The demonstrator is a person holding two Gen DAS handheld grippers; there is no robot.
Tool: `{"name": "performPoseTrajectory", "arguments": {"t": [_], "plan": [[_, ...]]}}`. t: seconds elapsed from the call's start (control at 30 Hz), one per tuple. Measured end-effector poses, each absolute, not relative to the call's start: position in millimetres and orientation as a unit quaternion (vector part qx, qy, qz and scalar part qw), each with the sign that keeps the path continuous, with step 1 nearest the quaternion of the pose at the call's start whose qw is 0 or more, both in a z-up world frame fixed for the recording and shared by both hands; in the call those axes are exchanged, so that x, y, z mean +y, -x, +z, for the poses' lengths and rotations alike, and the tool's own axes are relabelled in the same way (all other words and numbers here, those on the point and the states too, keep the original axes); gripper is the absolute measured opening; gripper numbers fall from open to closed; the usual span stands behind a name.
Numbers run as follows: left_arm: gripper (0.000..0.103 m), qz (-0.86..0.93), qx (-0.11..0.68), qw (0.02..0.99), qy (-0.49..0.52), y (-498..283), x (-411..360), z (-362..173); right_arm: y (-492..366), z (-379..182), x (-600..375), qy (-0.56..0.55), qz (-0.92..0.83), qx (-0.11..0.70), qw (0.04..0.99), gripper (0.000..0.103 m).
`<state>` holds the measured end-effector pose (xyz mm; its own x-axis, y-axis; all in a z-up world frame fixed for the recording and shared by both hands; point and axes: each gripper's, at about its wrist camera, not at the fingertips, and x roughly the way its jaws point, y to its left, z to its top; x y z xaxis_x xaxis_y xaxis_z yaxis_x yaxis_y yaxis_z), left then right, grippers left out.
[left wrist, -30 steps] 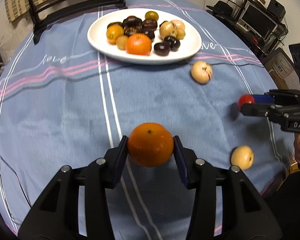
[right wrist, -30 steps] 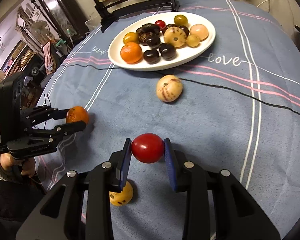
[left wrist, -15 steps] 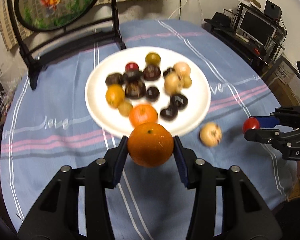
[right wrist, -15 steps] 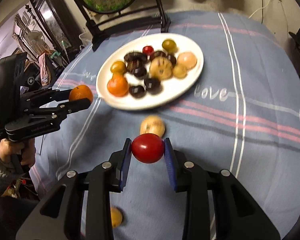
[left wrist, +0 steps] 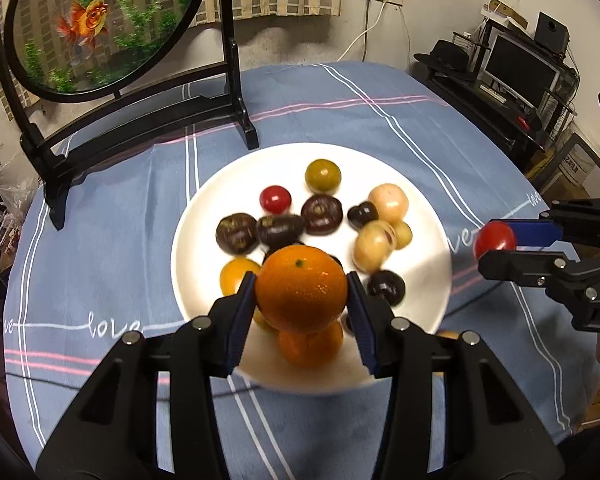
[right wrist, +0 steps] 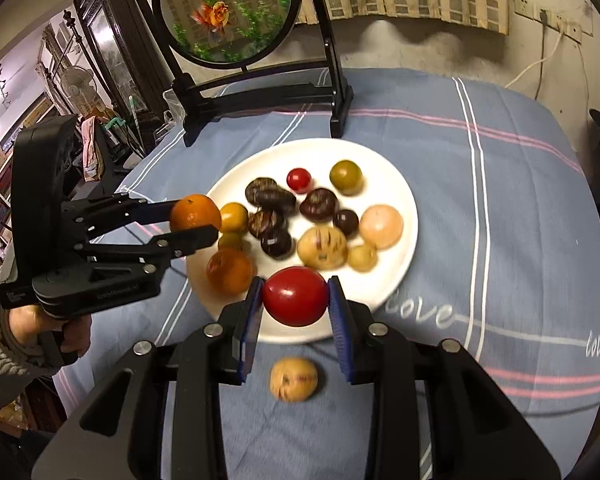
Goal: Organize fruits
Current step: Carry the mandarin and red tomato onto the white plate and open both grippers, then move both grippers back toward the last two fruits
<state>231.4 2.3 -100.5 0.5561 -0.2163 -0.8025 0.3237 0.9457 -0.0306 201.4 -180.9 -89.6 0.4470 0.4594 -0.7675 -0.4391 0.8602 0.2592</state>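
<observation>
Left hand-held gripper [left wrist: 301,298] clamps an orange [left wrist: 301,286] above the white plate [left wrist: 428,300]; right hand-held gripper [right wrist: 295,298] pinches a red tomato [right wrist: 295,296] over its near rim.

Indoor light is dim and warm, with black vignetting in the corners of both fisheye views. Straight lines bow toward the edges. The fruit on the white plate [left wrist: 428,280] is smeared by motion blur, as is the pale fruit [right wrist: 294,379] on the table [right wrist: 500,240]. Small highlights glint on the red tomato [right wrist: 295,296]. The room at far left is overexposed.
</observation>
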Motion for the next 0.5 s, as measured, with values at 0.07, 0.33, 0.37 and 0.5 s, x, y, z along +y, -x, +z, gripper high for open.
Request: {"name": "performPoseTrajectory", "arguments": {"t": [0.07, 0.33, 0.37, 0.5], "plan": [[0.046, -0.155, 0.446, 0.88, -0.06, -241, 1, -103, -212, -89, -177, -0.009, 0.264, 0.453, 0.851, 0.033], [0.046, -0.158, 0.452, 0.877, -0.051, -272, -3, -114, -252, -100, -165, -0.008, 0.264, 0.454, 0.851, 0.033], [0.046, -0.158, 0.457, 0.874, -0.047, -278, -2, -119, -259, -105, -162, -0.006, 0.261, 0.459, 0.85, 0.033], [0.053, -0.153, 0.471, 0.868, -0.031, -289, 0, -131, -277, -125, -152, -0.004, 0.255, 0.482, 0.838, 0.035]]}}
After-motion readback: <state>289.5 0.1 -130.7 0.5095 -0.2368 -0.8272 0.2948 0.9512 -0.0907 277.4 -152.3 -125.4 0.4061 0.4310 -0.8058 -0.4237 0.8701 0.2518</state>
